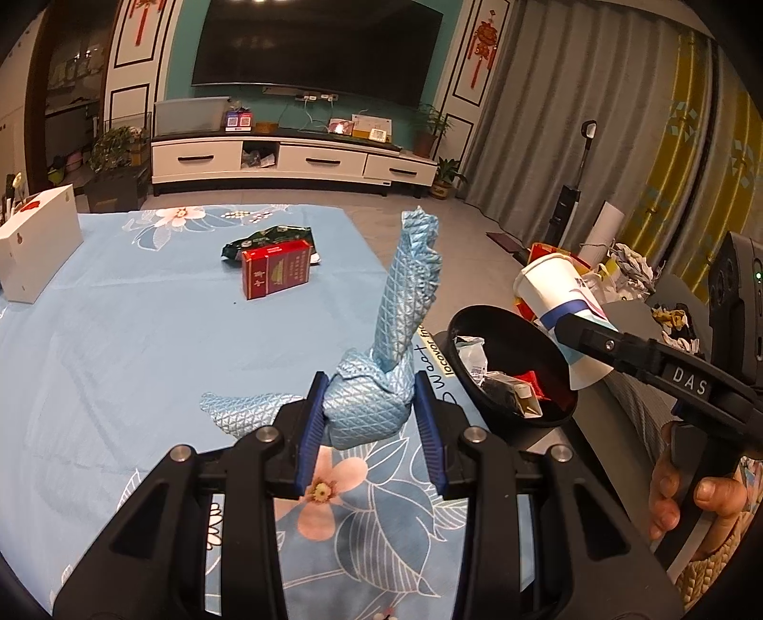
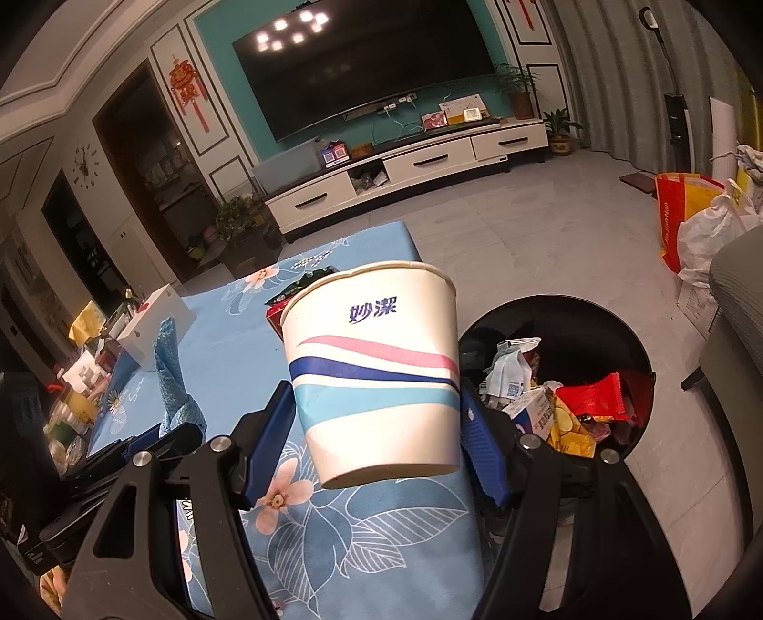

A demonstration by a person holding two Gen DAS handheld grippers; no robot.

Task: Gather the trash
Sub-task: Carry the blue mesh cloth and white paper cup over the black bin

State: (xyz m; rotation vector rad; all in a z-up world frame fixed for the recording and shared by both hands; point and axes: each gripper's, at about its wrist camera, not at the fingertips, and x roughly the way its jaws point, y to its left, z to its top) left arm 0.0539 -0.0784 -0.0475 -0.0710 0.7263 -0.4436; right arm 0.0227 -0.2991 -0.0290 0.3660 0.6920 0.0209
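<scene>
- left gripper (image 1: 369, 419) clamped on a bunched blue cloth (image 1: 381, 381); one end of it sticks up, another flops out to the left, over the table (image 1: 119, 343).
- right gripper (image 2: 376, 429) closed on a paper cup (image 2: 376, 362), pads on both sides; cup tilted, mouth away from cam, w/ pink, navy & teal waves and navy chinese writing near the rim.
- left cam also shows the right gripper from the side, "das" on its arm, & the person's hand (image 1: 691, 501) on the handle; right cam doesn't.
- bin (image 2: 639, 334), black & round, just beside the table's edge, right of the cup; holds wrappers, a red packet, a small carton. right cam looks deeper into it.
- writing along the tablecloth edge near the bin in left cam, only partly legible.
- mid table: red box (image 1: 276, 274) w/ gold print, too small to read, touching a dark green wrapper (image 1: 272, 238) behind it; in right cam the cup hides most of both.
- white box (image 1: 38, 243) at far left table edge.
- floor right: red/yellow bag (image 2: 672, 214) w/ writing, unreadable.
- far wall: dark tv (image 1: 314, 43) over a white cabinet (image 1: 295, 162).
</scene>
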